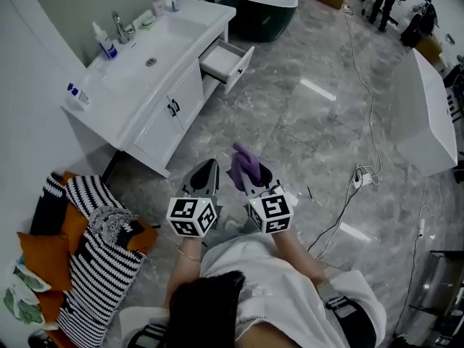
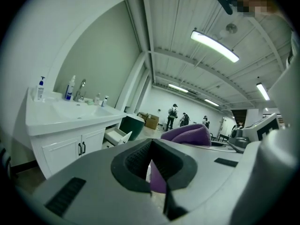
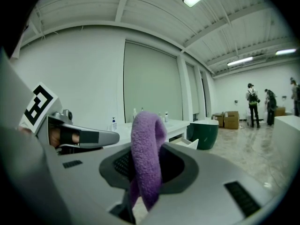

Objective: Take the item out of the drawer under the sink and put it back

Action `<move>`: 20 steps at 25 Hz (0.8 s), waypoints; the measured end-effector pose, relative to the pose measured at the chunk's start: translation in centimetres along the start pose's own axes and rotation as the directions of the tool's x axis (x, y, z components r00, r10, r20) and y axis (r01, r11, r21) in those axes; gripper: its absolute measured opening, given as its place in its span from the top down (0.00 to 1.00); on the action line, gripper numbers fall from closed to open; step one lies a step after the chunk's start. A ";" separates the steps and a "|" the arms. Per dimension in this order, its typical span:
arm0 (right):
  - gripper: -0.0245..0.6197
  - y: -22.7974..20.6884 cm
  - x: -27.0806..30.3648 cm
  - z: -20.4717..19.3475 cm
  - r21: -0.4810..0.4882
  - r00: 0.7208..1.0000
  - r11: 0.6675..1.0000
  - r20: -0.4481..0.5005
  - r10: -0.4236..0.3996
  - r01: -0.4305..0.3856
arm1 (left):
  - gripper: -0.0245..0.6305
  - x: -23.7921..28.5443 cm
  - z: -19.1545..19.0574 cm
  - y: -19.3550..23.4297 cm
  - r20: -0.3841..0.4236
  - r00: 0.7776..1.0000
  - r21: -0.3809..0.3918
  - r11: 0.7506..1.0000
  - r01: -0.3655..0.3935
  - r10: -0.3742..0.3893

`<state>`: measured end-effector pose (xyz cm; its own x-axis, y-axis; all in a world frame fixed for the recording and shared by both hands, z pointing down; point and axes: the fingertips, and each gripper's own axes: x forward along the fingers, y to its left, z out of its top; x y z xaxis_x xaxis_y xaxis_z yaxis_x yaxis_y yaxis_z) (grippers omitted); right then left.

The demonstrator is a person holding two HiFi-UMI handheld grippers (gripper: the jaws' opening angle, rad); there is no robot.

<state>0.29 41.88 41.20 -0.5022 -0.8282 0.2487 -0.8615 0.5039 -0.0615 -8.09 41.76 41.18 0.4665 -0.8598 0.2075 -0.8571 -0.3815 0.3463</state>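
Grey marble floor fills the middle of the head view. At upper left a white vanity stands against the wall, and its drawer is pulled open beside the double doors under the sink. Both of my grippers are held low in front of me, well apart from the vanity.

Right gripper: its jaws are clenched on the purple cloth. The right gripper view shows the cloth folded over and standing up out of the pads, with a tail hanging below them. This cloth is the task's item. It is out of the drawer, off every surface, and carried by this gripper alone.

Left gripper: its jaws are drawn together and I judge them empty. A sliver of purple shows low in their gap in the left gripper view. The head view places the cloth beside this gripper and not in it, so I take the sliver for cloth seen beyond the jaws.

Step in hand, as I judge it: the taking-out is done and the putting-back has not begun.

Next move, as I judge it: carry the right gripper across the floor to the open drawer, bring the cloth over the drawer's mouth, and lower it so the hanging tail clears the front panel. Only then should the jaws part. The left gripper is free to steady or push the drawer front.
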 end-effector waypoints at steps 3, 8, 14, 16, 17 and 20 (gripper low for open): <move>0.80 -0.5 -0.4 0.2 -0.003 1.000 1.000 -0.002 -0.018 0.018 | 0.96 0.5 -0.5 -0.5 -0.031 1.000 0.046 0.999 -0.002 0.003; 0.80 -0.1 -0.3 0.6 0.003 1.000 1.000 0.003 -0.007 0.007 | 0.96 0.4 0.1 -0.6 -0.037 0.999 0.051 0.999 -0.009 0.011; 0.80 0.4 0.2 0.4 0.001 0.999 0.999 0.015 0.041 -0.041 | 0.96 0.7 -0.9 0.4 -0.066 0.995 0.080 0.995 -0.067 0.072; 0.80 0.2 0.6 0.6 0.000 0.999 0.999 0.021 0.050 -0.050 | 0.96 1.1 -0.8 0.4 -0.057 0.996 0.068 0.996 -0.063 0.067; 0.80 0.0 0.8 0.7 -0.002 0.998 0.999 0.023 0.050 -0.050 | 0.96 1.2 -0.7 0.4 -0.050 0.997 0.062 0.996 -0.060 0.063; 0.80 -0.8 1.6 1.0 -0.008 0.999 0.999 0.025 0.044 -0.044 | 0.96 1.9 -0.2 0.6 -0.032 0.997 0.059 0.996 -0.067 0.069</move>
<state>0.10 39.94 40.69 -0.5415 -0.8111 0.2212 -0.8380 0.5418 -0.0648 -7.71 39.97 42.02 0.4130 -0.8728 0.2600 -0.8978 -0.3423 0.2770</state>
